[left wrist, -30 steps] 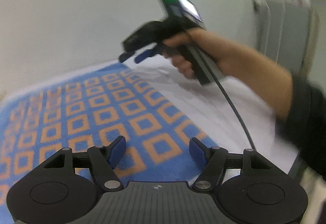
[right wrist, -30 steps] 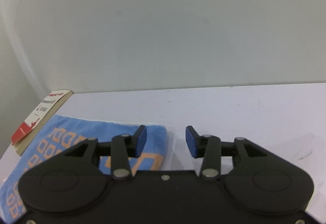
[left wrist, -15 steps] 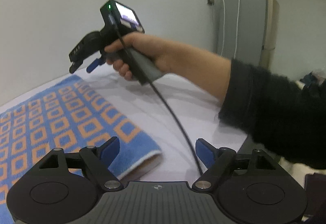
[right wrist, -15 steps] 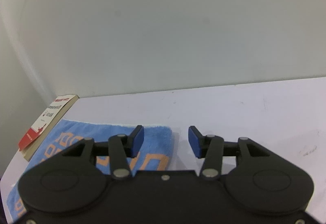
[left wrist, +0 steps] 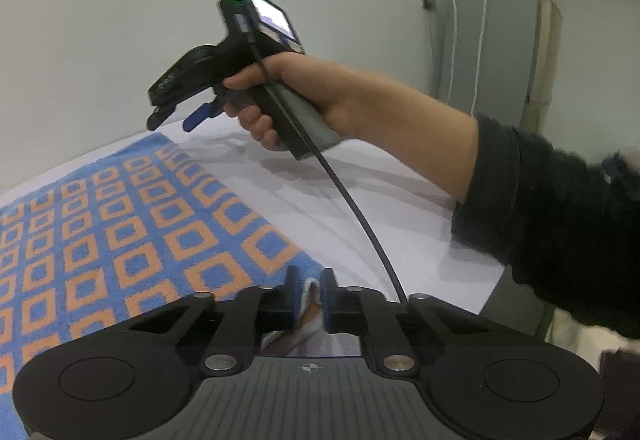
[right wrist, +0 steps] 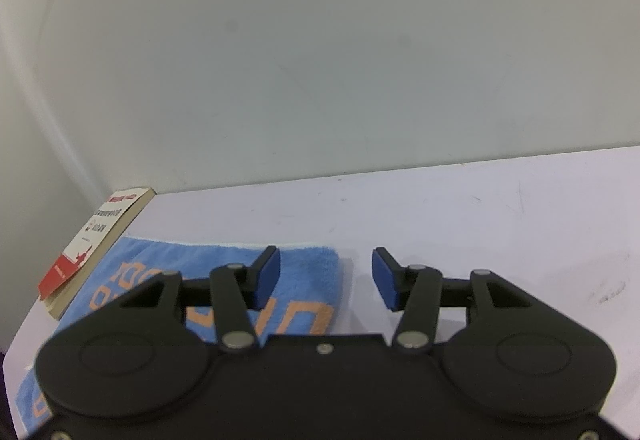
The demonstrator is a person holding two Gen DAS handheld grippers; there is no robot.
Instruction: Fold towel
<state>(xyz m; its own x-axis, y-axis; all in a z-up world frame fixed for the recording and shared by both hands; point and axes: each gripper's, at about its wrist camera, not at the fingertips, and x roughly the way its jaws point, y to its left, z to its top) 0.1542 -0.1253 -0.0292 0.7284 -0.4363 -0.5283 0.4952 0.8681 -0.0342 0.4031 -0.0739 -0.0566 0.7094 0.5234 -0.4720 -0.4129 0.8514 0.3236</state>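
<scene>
The left gripper (left wrist: pixel 310 298), wide half a second ago, has been closed on the near corner of the towel (left wrist: pixel 132 236). The right gripper (right wrist: pixel 326 278) is held half-open above the far corner, probably not touching. Lifting can begin.

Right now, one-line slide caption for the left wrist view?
Left tool shut on towel corner; right tool held above the far edge.
</scene>
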